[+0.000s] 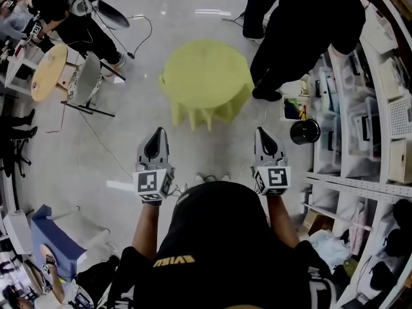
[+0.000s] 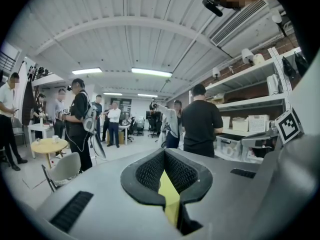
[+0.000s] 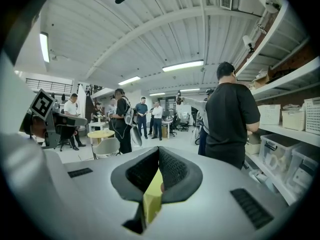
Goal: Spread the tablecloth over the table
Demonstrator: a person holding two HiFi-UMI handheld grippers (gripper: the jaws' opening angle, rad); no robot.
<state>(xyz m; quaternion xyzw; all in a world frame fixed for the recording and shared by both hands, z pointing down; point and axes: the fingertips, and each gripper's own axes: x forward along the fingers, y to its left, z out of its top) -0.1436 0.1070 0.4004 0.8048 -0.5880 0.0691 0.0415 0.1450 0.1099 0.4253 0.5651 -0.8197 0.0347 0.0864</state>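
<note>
A yellow-green tablecloth (image 1: 206, 76) lies draped over a small round table in the middle of the floor, its edge hanging in folds on the near side. My left gripper (image 1: 156, 132) and right gripper (image 1: 262, 131) are held side by side short of the table, apart from the cloth, both pointing toward it. Both are shut with nothing held. In the left gripper view the shut left gripper (image 2: 164, 155) shows a sliver of the tablecloth (image 2: 169, 194) through the gap below its pads. The right gripper (image 3: 159, 151) shows the same tablecloth (image 3: 152, 196).
A person in black (image 1: 302, 24) stands right of the table beside storage shelves (image 1: 367, 127). A black round object (image 1: 304, 132) sits near the shelf foot. A grey chair (image 1: 87, 79), a round wooden table (image 1: 48, 73) and other people are at the left. Cables cross the floor.
</note>
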